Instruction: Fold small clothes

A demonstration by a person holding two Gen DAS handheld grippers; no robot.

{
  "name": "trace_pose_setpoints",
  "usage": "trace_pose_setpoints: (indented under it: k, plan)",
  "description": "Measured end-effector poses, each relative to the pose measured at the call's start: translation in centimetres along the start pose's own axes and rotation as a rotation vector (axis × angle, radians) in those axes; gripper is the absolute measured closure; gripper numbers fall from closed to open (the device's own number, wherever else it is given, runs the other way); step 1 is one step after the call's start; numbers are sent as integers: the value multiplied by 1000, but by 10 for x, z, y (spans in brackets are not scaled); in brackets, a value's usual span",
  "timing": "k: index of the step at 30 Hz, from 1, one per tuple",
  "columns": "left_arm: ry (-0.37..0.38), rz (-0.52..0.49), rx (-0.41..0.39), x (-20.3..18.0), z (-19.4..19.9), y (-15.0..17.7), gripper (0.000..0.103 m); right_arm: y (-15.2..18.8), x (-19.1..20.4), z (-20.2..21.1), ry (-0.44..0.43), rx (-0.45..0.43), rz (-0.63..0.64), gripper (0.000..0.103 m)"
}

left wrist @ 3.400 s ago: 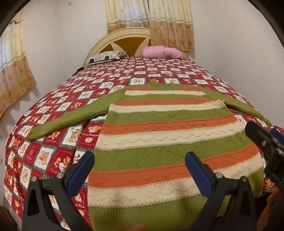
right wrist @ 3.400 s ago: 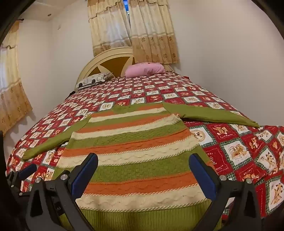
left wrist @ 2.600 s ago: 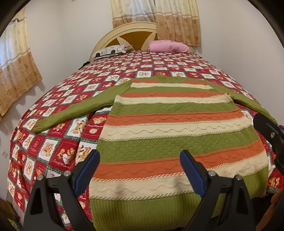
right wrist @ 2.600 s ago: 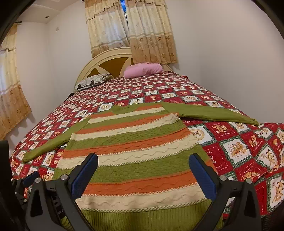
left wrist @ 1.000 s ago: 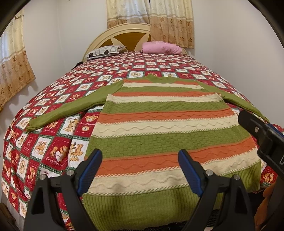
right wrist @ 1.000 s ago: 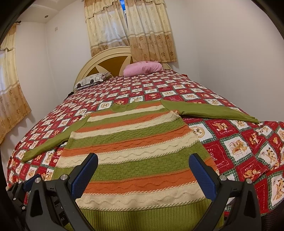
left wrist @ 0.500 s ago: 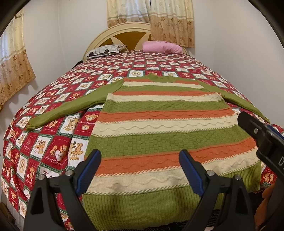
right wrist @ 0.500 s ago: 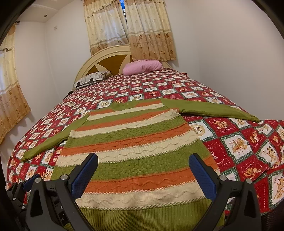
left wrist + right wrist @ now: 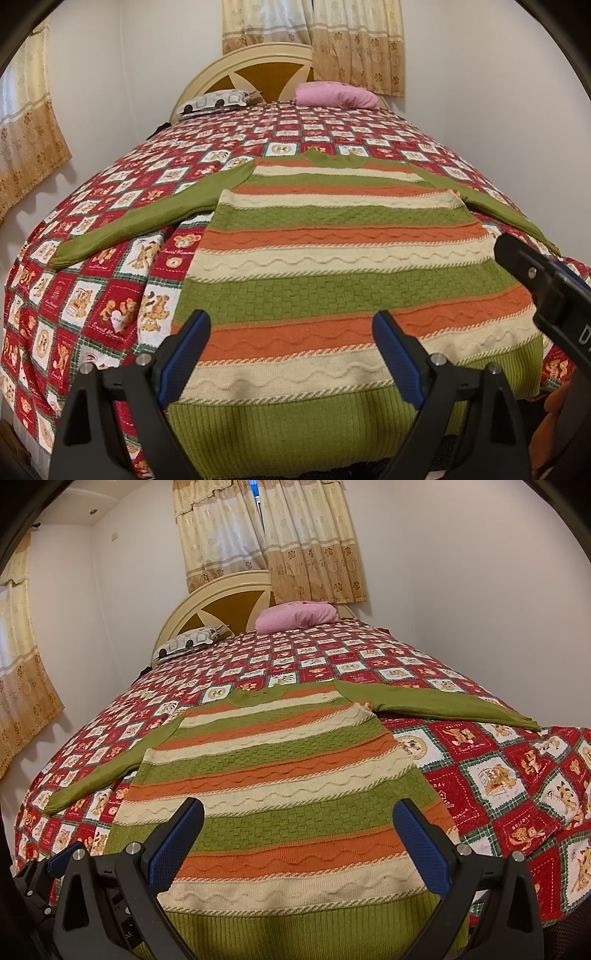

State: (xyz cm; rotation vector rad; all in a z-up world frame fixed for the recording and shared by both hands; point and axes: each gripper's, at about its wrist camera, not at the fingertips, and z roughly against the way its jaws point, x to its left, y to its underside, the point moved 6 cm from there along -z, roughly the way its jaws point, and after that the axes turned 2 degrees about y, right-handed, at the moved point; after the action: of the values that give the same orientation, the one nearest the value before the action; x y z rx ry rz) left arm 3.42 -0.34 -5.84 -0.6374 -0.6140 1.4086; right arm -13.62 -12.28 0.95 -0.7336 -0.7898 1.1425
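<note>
Left gripper (image 9: 291, 350): jaws wide apart, empty, poised above the hem end of the striped sweater (image 9: 332, 266). Right gripper (image 9: 297, 840): same, spread and holding nothing, over the hem.

Sweater lies flat, hem nearest, collar away, on the patchwork bedspread (image 9: 498, 775). Ribbed green hem (image 9: 295, 926) hangs at the bed's near edge. Both green sleeves out sideways: left sleeve (image 9: 136, 218), right sleeve (image 9: 443, 705).

Beyond: pink pillow (image 9: 295, 618) and patterned pillow (image 9: 218, 101) against the headboard (image 9: 221, 605); curtains (image 9: 273, 535) above.

Judgement: no fold made yet; this is the approach step. Next move likely calls for each gripper to pinch 1 sleeve or 1 hem corner, biting through the thick knit.
</note>
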Motion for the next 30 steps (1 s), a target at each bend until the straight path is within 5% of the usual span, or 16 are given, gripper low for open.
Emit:
trace_pose_setpoints:
  k: [13,16,25,30]
  plan:
    - [17,62,24,19,-58,-36,7,-14,-81,-44,86,36,-161,2]
    - [-18,69,-2,31,-76,-55,7,-21,-114,-59,115,46,-199,25]
    - [-101,96,-73,63,-135,-100,7,-72,-316,-99,301,90,-514,29]
    - [-55,160,46,72,-172,-94,7,-78,-405,-131,321,176,-736,29]
